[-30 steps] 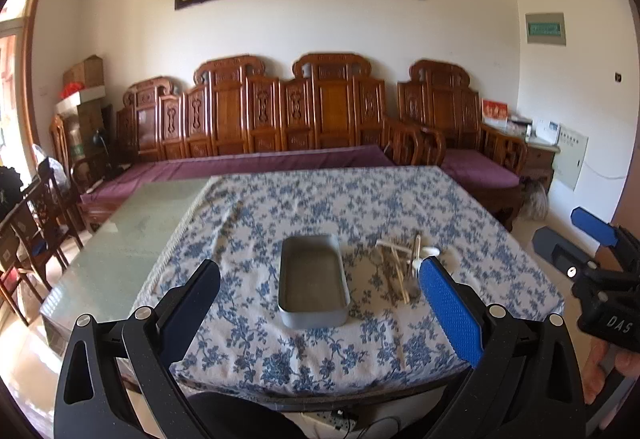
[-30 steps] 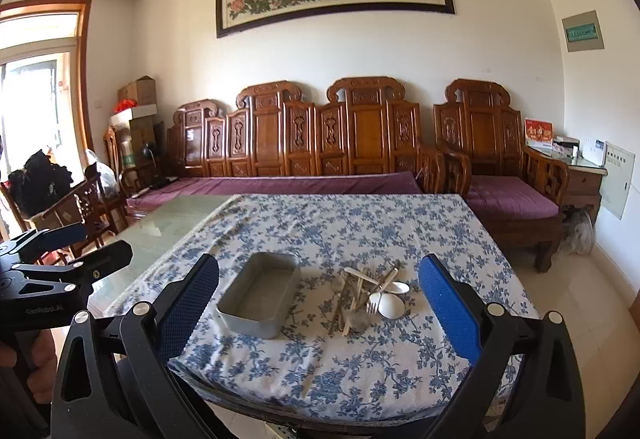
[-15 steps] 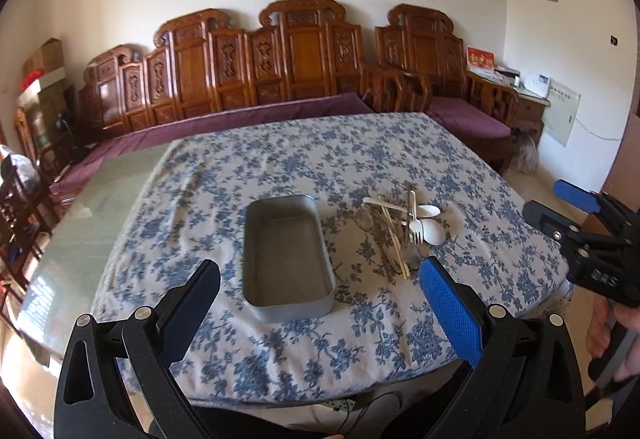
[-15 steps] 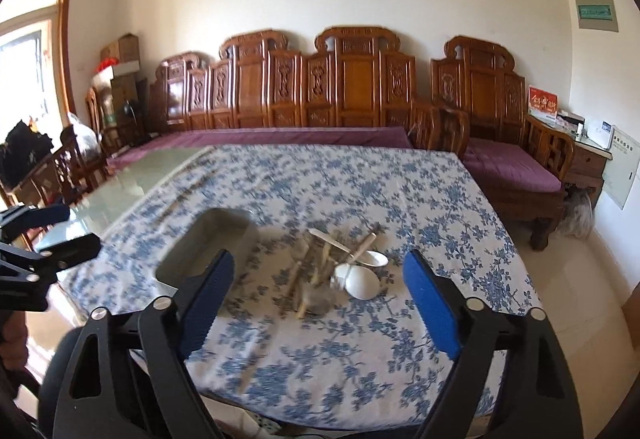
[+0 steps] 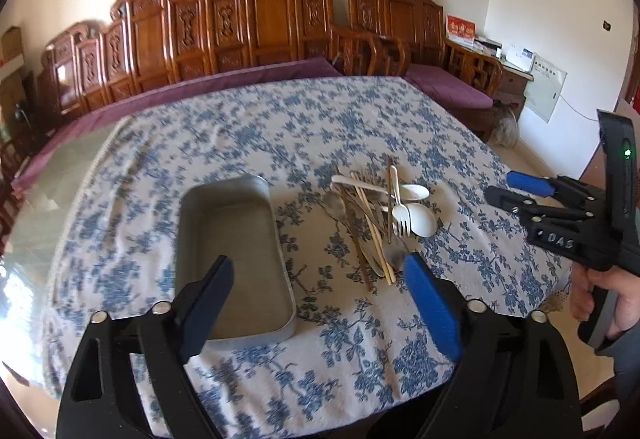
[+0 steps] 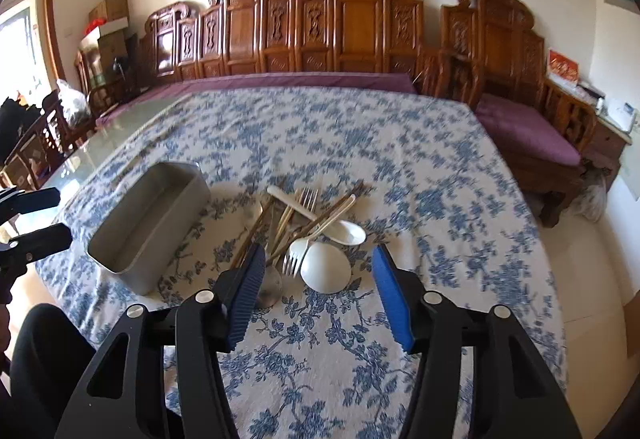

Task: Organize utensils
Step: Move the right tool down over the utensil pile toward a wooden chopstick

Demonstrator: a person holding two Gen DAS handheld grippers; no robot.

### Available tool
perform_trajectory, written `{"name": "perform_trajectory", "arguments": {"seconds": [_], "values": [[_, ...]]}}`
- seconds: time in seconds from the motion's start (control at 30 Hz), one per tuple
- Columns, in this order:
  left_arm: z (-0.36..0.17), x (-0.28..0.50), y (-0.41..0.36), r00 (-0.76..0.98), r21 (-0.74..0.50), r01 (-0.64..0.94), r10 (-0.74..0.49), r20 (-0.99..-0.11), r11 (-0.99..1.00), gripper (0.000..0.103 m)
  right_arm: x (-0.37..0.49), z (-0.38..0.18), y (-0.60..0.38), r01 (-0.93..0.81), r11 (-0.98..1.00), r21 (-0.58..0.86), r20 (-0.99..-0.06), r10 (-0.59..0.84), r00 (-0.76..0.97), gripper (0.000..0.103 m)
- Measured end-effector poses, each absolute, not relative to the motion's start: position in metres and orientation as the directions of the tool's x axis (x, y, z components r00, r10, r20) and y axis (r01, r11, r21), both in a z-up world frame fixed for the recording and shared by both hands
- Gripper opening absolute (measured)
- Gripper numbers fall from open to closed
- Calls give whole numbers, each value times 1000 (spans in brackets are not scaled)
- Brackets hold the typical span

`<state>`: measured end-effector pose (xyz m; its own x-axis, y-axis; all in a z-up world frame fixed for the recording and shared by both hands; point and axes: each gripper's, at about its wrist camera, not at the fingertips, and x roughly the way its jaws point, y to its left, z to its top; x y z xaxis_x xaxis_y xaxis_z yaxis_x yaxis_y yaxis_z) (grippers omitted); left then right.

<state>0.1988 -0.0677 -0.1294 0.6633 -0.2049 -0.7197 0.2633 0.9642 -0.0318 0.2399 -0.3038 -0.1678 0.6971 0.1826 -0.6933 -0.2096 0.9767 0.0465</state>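
The jumbled pile of white, metal and wooden utensils (image 6: pixel 308 227) lies just ahead of the right tongs (image 6: pixel 320 295) — both right and left tongs (image 5: pixel 320 303) gape open, empty — beside the grey rectangular metal tray (image 5: pixel 236 251).

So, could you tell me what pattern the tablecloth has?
The tablecloth is white with a blue floral print, clearest in the right wrist view.

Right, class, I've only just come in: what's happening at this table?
A person holds a gripper in each hand above a table with a blue floral tablecloth. The left gripper and the right gripper are both open and hold nothing. A mixed pile of forks, spoons and chopsticks lies beside an empty rectangular grey metal tray. Nothing is in the tray yet, so sorting has not begun.
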Motion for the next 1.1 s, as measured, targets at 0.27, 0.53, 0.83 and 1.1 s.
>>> {"name": "perform_trajectory", "arguments": {"seconds": [0.27,0.53,0.83,1.1], "values": [[-159,235,-79,616,-58,274,-222,-756,960,67,299,-212,-296,-213,966,146,-746,249,618,37],[-176,254,-74,596,-84,250,-222,-772,965,62,368,-248,-266,-203,962,182,-800,265,538,24],[-185,250,-74,582,-114,264,-252,-773,958,62,388,-273,-260,-162,981,109,-869,173,464,18],[-189,250,-72,577,-135,257,-264,-773,957,62,395,-277,-262,-134,987,84,-896,134,423,18]]}}
